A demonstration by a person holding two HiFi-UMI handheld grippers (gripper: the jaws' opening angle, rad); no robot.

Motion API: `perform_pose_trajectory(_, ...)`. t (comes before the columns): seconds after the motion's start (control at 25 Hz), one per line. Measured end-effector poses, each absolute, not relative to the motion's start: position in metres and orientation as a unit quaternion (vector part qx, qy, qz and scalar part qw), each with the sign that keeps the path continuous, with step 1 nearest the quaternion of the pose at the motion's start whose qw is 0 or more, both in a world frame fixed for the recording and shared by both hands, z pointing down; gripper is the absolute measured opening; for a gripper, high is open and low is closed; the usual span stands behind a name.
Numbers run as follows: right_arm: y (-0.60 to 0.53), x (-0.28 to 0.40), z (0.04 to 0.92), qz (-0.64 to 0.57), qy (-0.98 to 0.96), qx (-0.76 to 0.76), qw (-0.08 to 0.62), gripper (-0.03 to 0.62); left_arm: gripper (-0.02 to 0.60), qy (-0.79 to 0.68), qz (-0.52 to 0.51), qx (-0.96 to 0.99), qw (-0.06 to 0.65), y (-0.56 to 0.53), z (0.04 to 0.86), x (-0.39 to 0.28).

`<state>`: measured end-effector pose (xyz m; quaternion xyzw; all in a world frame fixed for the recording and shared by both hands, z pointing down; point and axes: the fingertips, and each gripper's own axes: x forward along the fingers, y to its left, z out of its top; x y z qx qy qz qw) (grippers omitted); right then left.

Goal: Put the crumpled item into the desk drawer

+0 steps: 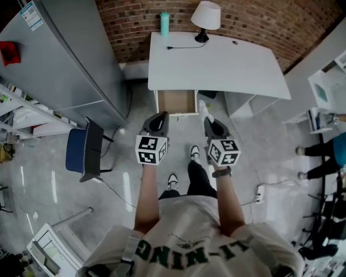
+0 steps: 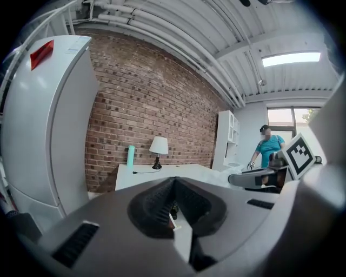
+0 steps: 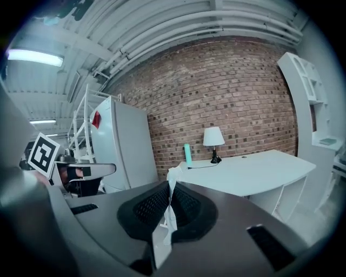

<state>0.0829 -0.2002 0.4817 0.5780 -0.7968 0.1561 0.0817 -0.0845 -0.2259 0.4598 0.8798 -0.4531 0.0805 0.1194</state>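
A white desk (image 1: 216,65) stands against the brick wall, and its drawer (image 1: 177,101) is pulled open, with a bare brown bottom. My right gripper (image 1: 208,120) hangs over the floor just right of the drawer, shut on a crumpled white item (image 1: 203,110). In the right gripper view the crumpled item (image 3: 172,186) sticks up from between the shut jaws (image 3: 168,190), well short of the desk (image 3: 254,170). My left gripper (image 1: 160,116) is level with it, just in front of the drawer. Its jaws (image 2: 174,181) meet with nothing between them.
On the desk's far edge stand a lamp (image 1: 205,16) and a teal bottle (image 1: 164,22), with a cable between them. A grey fridge (image 1: 65,59) and a blue chair (image 1: 81,151) are on the left. A person (image 1: 324,151) and a white shelf unit (image 1: 324,89) are on the right.
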Motion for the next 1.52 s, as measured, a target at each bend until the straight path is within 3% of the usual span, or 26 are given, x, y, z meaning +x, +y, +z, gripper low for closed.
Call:
perform_pose_trajectory(1.12,-0.29,0.087,0.619,0.22,-0.817,0.515,0.139,0.006,-0.002,-0.483,0.092,0.849,0.194,-0.283,0.568,-0.082)
perform_pose_trajectory(1.52,-0.337,0.089,0.676,0.239,-0.815,0.5,0.168,0.006,-0.002,-0.476,0.1,0.859,0.159,-0.328,0.61,-0.075)
